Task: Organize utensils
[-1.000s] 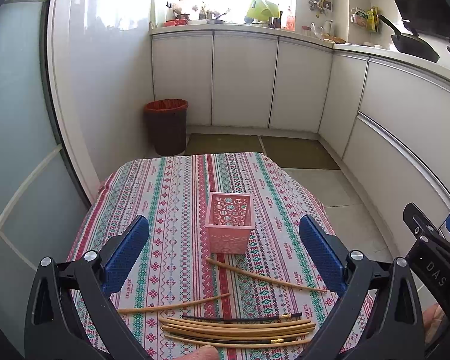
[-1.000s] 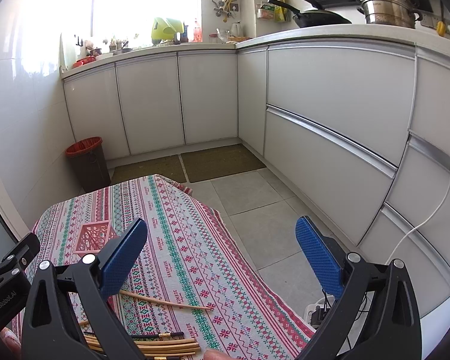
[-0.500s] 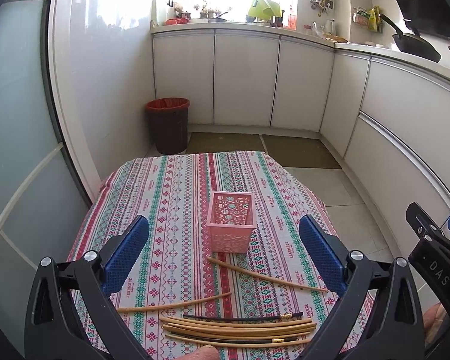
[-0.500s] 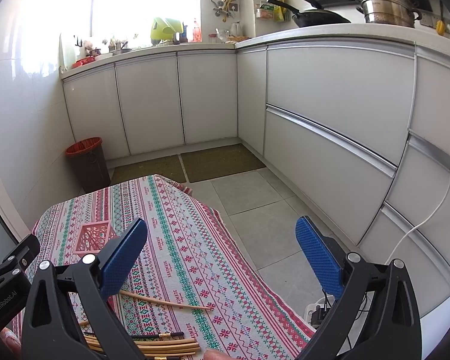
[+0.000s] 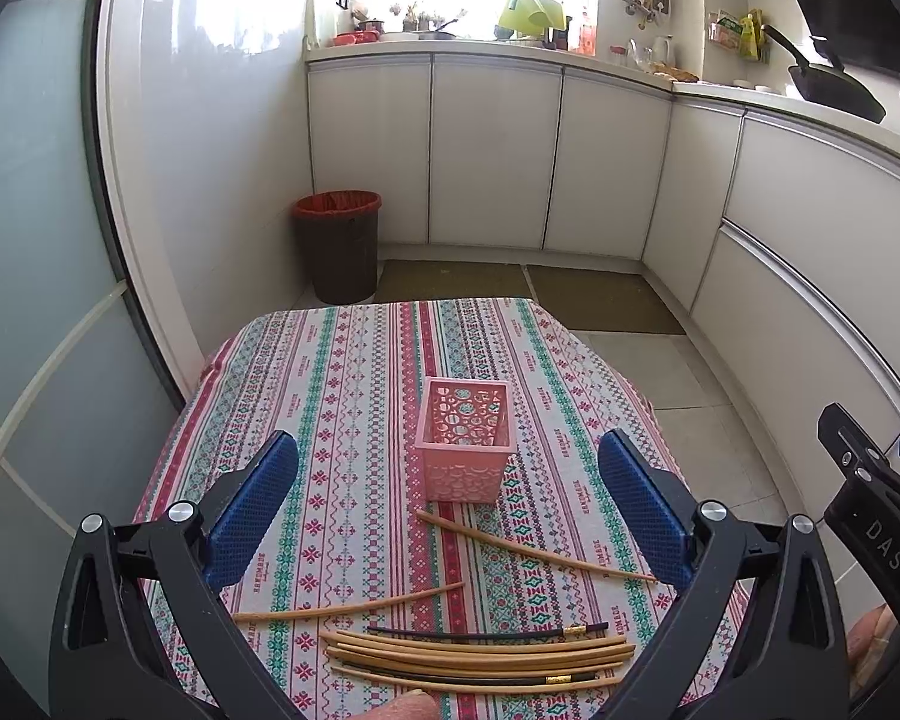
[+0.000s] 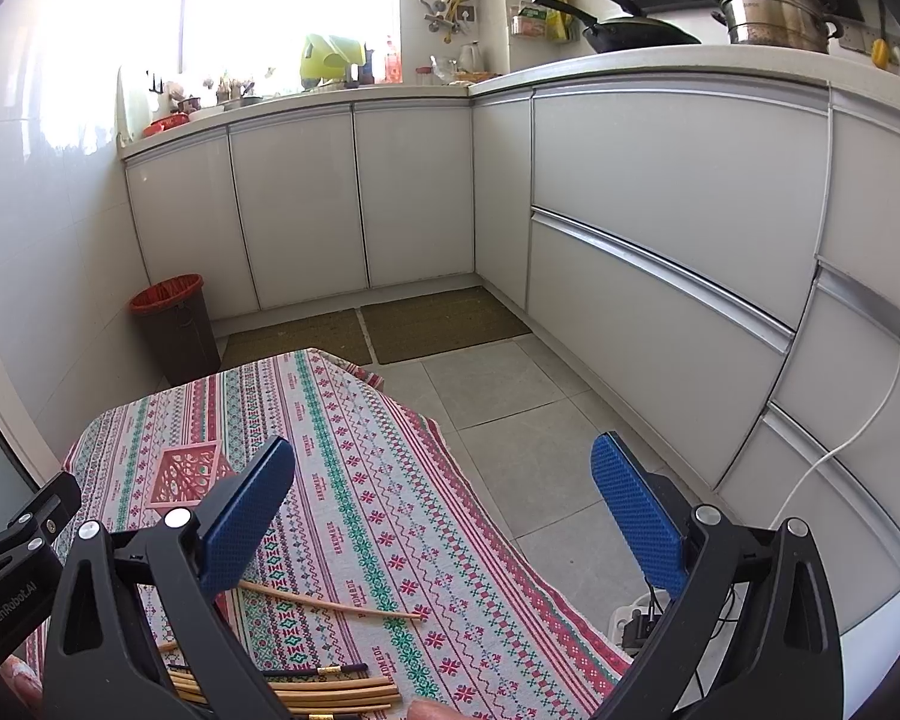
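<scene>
Chopsticks [image 5: 480, 654] below open left gripper [image 5: 450, 504] fingers [image 5: 252, 504]

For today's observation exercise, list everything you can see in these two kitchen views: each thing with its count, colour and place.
Utensil basket: one, pink, mid-table, upright.
Chopsticks: about nine, mostly tan, two black with gold bands; bundle at near edge, two loose ones closer to the basket.
Tablecloth: one, red-green-white pattern, covering table.
Trash bin: one, dark with red liner, floor by wall.
Floor mats: two, olive, before cabinets.
Wok: one, black, countertop.
Steamer pot: one, steel, countertop.
Left gripper: blue fingers, open.
Right gripper: blue fingers, open.
</scene>
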Tool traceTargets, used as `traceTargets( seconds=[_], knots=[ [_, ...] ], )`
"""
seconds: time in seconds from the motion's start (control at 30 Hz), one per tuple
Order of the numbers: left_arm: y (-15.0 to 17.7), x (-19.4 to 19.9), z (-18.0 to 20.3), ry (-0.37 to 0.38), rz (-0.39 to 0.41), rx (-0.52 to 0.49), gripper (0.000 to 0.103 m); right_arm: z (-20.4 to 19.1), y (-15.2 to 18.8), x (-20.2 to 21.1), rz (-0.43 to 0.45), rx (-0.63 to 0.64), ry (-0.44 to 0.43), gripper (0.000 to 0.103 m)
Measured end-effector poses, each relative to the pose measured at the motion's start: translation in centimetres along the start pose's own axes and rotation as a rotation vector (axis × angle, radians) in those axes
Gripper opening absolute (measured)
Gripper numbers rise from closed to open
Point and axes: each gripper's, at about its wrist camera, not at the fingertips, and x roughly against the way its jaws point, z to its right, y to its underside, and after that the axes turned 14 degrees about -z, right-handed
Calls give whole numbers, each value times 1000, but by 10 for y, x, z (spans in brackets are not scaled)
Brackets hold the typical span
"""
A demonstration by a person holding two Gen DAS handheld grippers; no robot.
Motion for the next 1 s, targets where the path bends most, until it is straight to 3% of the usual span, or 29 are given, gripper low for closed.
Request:
traceTargets(
  seconds=[0.23,0.37,0.47,0.63,0.83,0.9,1.0],
  knots=[
    [2,-5,2,-3,-13,-7,96,0,0,-2,-4,-4,3,96],
    [1,-22,10,12,-77,-63,96,10,-3,-5,-13,-58,17,96],
    [5,-47,30,47,-178,-213,96,35,-10,-11,-61,-173,-41,96],
    [39,-97,92,131,-373,-629,96,92,-19,-35,-178,-433,-162,96],
    [76,-149,157,162,-481,-1016,96,121,-14,-73,-333,-585,-241,96],
    [77,-170,170,169,-538,-1076,96,124,-12,-82,-363,-606,-254,96],
    [69,-198,180,225,-646,-1082,95,128,-10,-94,-407,-641,-285,96]
  ],
)
